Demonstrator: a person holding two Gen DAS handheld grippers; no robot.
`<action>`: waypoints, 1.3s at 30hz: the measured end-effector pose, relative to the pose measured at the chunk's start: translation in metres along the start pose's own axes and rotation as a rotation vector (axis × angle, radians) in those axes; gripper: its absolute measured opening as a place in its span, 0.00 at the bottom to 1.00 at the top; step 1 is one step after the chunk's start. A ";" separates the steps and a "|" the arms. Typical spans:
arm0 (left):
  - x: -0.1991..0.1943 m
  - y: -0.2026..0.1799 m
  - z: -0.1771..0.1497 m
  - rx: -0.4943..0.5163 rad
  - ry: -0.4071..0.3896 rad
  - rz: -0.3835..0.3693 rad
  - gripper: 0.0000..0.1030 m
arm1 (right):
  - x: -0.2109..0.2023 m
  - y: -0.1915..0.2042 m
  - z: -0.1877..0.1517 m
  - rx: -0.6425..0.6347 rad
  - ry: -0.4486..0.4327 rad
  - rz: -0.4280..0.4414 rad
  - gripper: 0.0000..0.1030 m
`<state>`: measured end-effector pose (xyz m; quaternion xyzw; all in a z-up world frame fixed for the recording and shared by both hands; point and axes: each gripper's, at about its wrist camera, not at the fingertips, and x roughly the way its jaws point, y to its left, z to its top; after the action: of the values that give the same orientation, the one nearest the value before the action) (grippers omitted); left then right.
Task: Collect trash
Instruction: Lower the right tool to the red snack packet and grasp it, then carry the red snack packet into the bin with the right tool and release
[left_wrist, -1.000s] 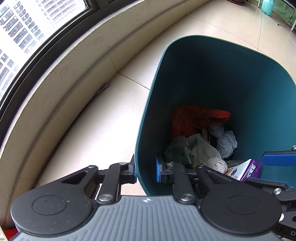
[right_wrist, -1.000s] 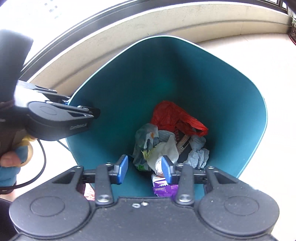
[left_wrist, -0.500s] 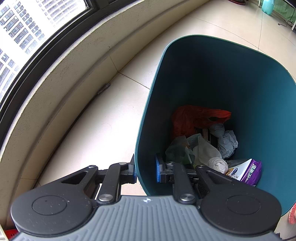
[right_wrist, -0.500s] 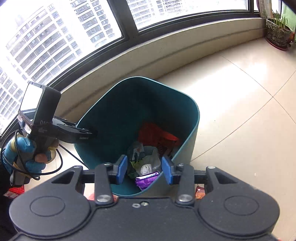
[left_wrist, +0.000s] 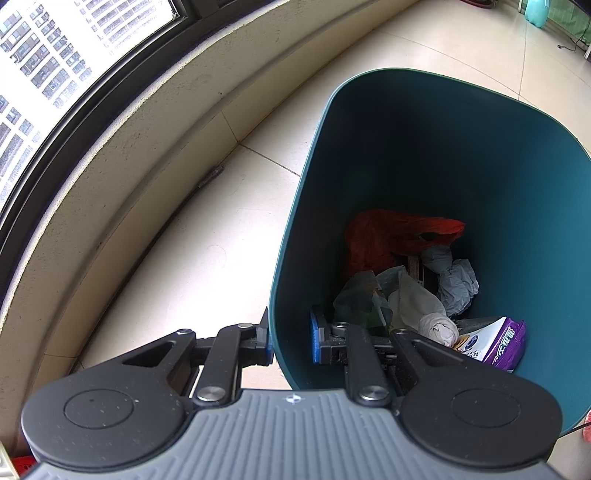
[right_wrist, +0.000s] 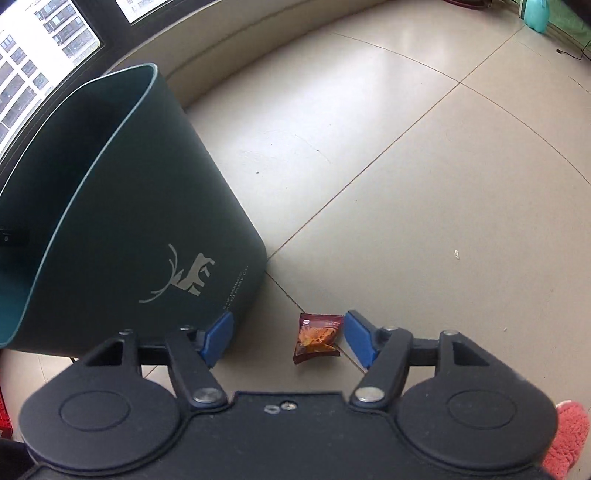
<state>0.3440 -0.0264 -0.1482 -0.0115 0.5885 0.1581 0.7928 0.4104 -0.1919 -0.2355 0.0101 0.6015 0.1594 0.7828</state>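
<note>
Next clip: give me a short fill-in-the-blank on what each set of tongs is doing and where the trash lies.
1. The left tongs are clamped on the rim of the teal ____.
2. The brown snack packet lies on the tiled ____, beside the bin.
3. The right tongs are opening over the packet and hold ____.
4. Inside the bin, the purple pack lies nearer the camera than the ____ plastic bag.

Missing words: bin; floor; nothing; red

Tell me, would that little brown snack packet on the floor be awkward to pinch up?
Probably a bit. The snack packet lies flat on the tile floor, so the right gripper, jaws opening, may scrape under it. It looks thin and crinkly, likely light and floppy. Its glossy film could slip.
</note>
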 end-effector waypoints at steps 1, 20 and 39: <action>-0.001 0.000 0.000 0.001 -0.001 0.000 0.17 | 0.008 -0.001 0.000 0.008 0.004 0.004 0.75; 0.008 -0.008 0.000 0.024 0.014 0.022 0.17 | 0.149 0.000 -0.034 -0.039 0.201 -0.117 0.93; 0.014 -0.012 -0.003 0.035 0.019 0.031 0.17 | 0.146 -0.003 -0.040 0.002 0.194 -0.138 0.38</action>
<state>0.3483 -0.0347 -0.1645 0.0102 0.5988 0.1600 0.7847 0.4063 -0.1634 -0.3841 -0.0460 0.6738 0.1048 0.7300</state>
